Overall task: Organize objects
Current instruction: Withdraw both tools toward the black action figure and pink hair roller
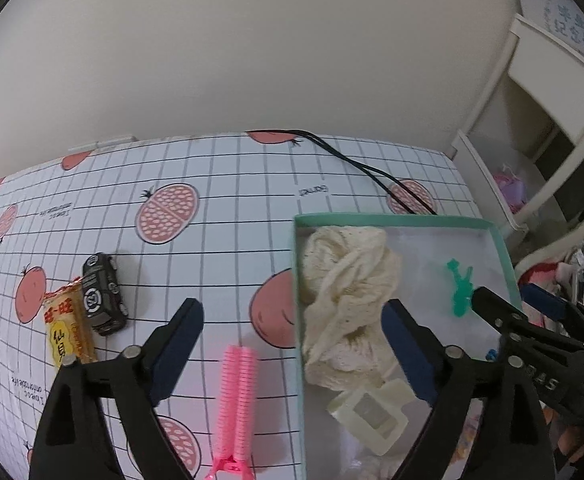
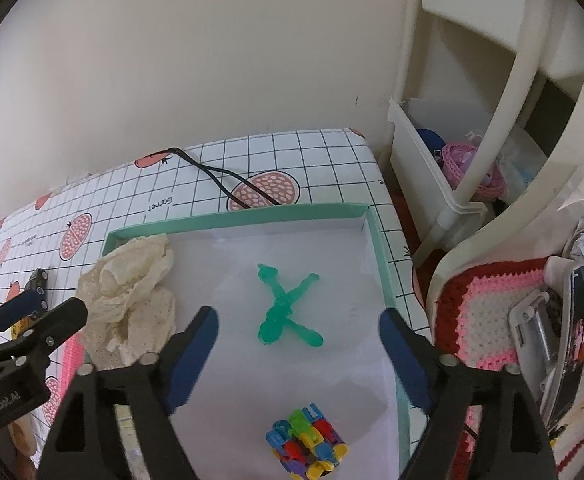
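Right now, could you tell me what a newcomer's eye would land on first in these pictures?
Probably the teal-rimmed box on the pomegranate-print tablecloth, holding a green toy figure at its centre, a crumpled cream lace cloth in its left corner and a multicoloured block toy nearer the camera. Left of the box, a pink hair comb lies on the cloth.

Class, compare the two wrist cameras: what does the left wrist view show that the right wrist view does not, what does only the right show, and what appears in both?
Only the left wrist view: the yellow snack packet and the cream hair claw in the box.
Only the right wrist view: the multicoloured block toy in the box and the crocheted mat beside the table.
Both: the green-rimmed box, cream lace cloth, green figure, toy car, pink comb, black cable.
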